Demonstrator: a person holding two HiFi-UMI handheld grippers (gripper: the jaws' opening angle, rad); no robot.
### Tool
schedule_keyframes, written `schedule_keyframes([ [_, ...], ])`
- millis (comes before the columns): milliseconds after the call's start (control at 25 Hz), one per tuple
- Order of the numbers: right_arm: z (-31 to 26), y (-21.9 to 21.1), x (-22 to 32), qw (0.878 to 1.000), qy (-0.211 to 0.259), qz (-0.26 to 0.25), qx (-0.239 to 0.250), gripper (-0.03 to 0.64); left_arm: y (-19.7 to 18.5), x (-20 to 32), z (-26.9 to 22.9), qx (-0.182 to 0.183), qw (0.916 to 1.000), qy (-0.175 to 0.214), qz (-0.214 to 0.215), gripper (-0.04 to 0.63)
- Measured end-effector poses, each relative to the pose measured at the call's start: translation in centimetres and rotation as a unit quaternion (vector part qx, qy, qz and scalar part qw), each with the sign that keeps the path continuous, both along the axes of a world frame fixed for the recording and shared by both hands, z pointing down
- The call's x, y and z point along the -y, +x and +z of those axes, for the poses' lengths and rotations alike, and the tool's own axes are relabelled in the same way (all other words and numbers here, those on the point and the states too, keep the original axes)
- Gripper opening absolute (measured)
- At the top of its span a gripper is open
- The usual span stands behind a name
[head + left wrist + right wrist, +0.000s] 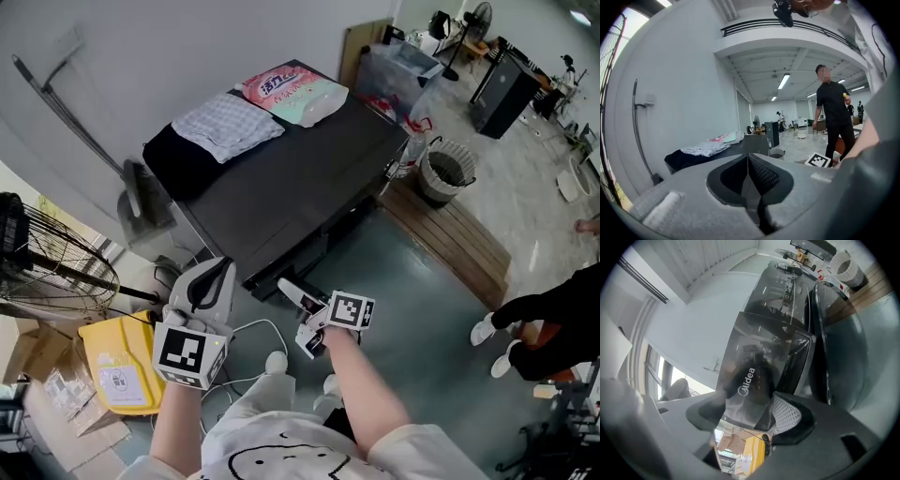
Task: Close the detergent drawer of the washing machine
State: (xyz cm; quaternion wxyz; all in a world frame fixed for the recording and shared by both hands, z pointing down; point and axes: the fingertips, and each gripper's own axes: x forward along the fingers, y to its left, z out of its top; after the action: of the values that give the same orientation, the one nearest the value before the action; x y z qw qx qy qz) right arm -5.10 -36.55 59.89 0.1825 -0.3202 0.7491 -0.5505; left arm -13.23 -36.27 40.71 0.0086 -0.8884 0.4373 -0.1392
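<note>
The black washing machine (300, 178) stands ahead of me, and its detergent drawer (292, 292) sticks out from the front at the near left corner. My right gripper (312, 339) is at the drawer's outer end. In the right gripper view the glossy drawer front (750, 376), which bears a logo, lies between the two pads of the right gripper (747, 420), which close on its near end. The round door (834, 348) shows to the right. My left gripper (208, 281) hangs left of the drawer, apart from the machine. The left gripper's (749, 180) jaws meet with nothing between them.
On the machine's top lie a folded checked cloth (228, 125) and a pink packet (291, 92). A yellow container (122, 370) and a wire fan (47, 262) are at the left. A waste basket (448, 171) and a wooden pallet (459, 239) are at the right, where a person in black (553, 319) crouches.
</note>
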Motion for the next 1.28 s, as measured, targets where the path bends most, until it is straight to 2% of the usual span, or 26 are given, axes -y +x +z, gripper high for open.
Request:
schedule_keyframes([
  [320, 0.1, -0.7, 0.9, 1.0, 0.004, -0.005, 0.001, 0.302, -1.2, 0.9, 0.3, 0.001, 0.9999, -0.004, -0.014, 0.02],
  [680, 0.2, -0.9, 1.5, 1.0, 0.011, -0.003, -0.006, 0.313, -1.4, 1.5, 0.6, 0.003, 0.9999, -0.005, -0.008, 0.02],
  [960, 0.3, -1.8, 2.8, 0.999, 0.006, -0.017, -0.036, 0.319, -1.6, 1.5, 0.8, 0.005, 0.9999, -0.008, -0.004, 0.02],
  [1160, 0.2, -1.6, 2.6, 0.999, 0.003, -0.001, -0.032, 0.319, -1.1, 1.4, 0.8, 0.003, 0.9999, -0.009, -0.003, 0.02],
  [1280, 0.3, -1.4, 2.4, 0.999, 0.001, 0.004, -0.046, 0.318, -0.6, 1.2, 0.7, 0.001, 1.0, -0.007, -0.002, 0.02],
])
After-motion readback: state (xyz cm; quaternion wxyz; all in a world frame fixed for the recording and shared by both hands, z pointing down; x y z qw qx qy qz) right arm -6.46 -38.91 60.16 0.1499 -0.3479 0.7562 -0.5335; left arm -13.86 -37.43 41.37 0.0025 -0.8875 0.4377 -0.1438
